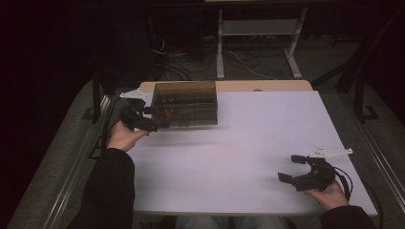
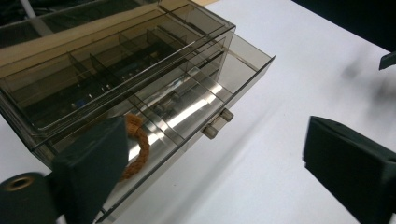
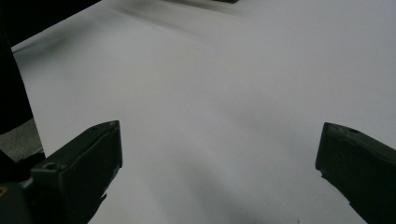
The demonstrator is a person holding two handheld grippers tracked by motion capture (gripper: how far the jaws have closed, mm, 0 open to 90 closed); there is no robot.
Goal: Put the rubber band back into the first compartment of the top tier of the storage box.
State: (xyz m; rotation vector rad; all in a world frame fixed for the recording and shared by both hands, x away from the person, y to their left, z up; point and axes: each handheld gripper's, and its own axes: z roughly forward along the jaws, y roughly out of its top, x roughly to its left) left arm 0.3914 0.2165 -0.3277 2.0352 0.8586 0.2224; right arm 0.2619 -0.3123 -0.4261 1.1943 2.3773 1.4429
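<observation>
the left tongs (image 2: 210,158) gape empty just beside the drawer box (image 1: 185,104), nearer it than the open right tongs (image 1: 292,168); its pulled-out drawer (image 2: 187,121) holds a brown cord (image 2: 137,147).

Dim scene: the white table (image 1: 248,143) is the one evenly lit surface in the high view, while the floor and background fall to near black. Soft, diffuse shadows lie under the smoked plastic drawer box (image 1: 186,104). In the left gripper view a bright streak of glare crosses the open drawer (image 2: 187,112); the near jaws are soft and out of focus. The right gripper view is grainy, its far edge blurred
</observation>
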